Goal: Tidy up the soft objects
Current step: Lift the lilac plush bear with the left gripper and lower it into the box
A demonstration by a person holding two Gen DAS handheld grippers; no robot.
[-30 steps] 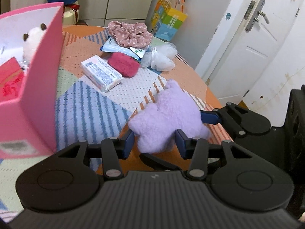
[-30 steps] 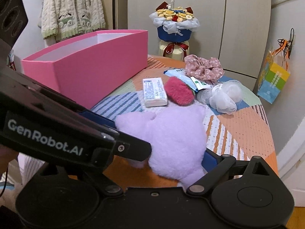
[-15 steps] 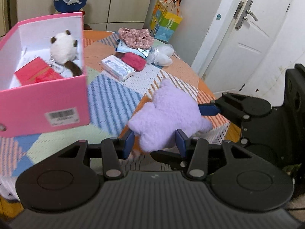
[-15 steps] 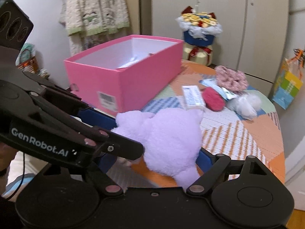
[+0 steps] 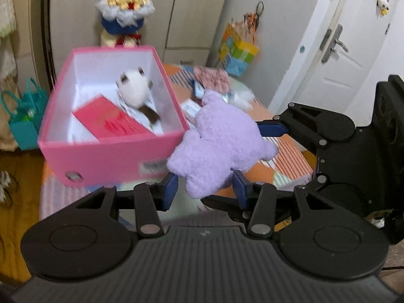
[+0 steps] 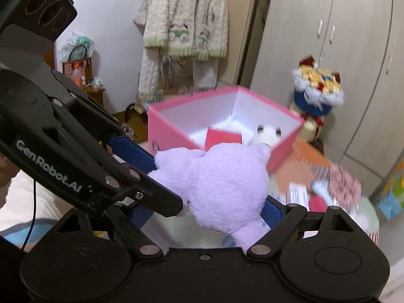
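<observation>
Lilac fluffy plush toy is clamped by both left gripper and right gripper; transfer is judged underway, release over the open pink cardboard box is needed next

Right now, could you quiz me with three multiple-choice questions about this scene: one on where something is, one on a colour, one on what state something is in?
1. Where is the white plush toy?
A. inside the pink box
B. hanging on the door
C. on the floor

2. What colour is the soft toy being carried?
A. green
B. purple
C. black

3. How is that purple toy held?
A. lying loose on the table
B. pinched by the left hand-held gripper and the right hand-held gripper together
C. tucked inside the box

Answers: 1 A, it sits beside a red packet within the box walls. 2 B, its fur is pale purple. 3 B, each gripper's fingers press its sides in its own view.
</observation>
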